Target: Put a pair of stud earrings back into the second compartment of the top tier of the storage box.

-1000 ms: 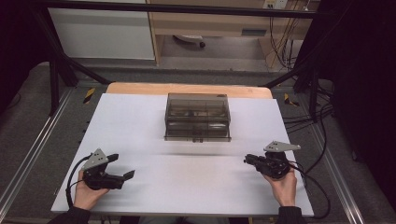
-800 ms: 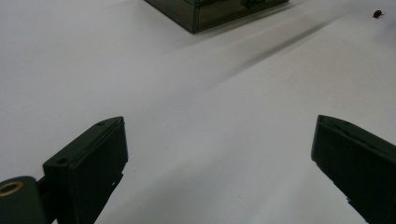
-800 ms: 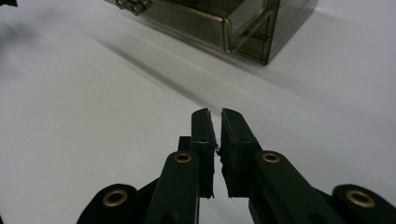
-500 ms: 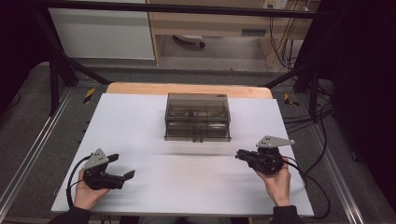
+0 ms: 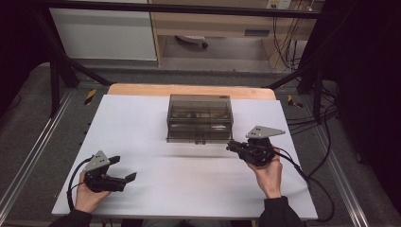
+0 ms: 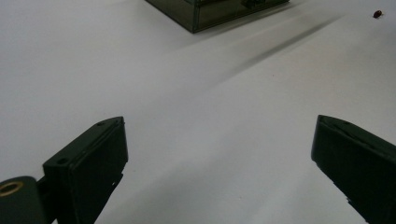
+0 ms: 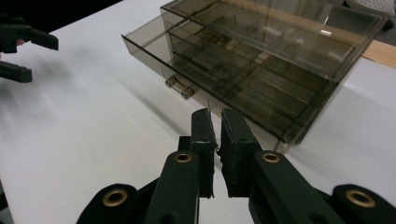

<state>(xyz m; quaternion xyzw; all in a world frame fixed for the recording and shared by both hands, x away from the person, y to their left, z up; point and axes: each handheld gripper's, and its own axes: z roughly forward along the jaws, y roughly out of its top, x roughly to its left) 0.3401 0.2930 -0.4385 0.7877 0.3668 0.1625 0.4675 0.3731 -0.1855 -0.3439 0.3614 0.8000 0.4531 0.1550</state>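
Observation:
A smoky see-through drawer box [image 5: 200,118] stands in the middle of the white table [image 5: 142,123]. My right gripper [image 5: 230,147] hovers just off the box's front right corner, pointing left, shut with nothing between its fingers. In the right gripper view its jaws [image 7: 217,122] are pressed close together in front of the box [image 7: 261,51], whose drawer knobs [image 7: 180,88] face the table's front. My left gripper [image 5: 124,168] rests near the front left of the table, open and empty. The left gripper view shows its jaws [image 6: 219,135] wide apart over bare table, with the box [image 6: 219,9] far ahead.
A wooden strip [image 5: 189,90] runs along the table's far edge. Cables [image 5: 302,118] hang off the right side, and metal rails [image 5: 28,161] flank the table. A tiny dark speck [image 6: 377,14] lies on the surface. The left gripper [image 7: 35,58] shows in the right gripper view.
My right gripper has risen and moved forward and left, from the front right of the table toward the box's front right corner. The left gripper stayed still.

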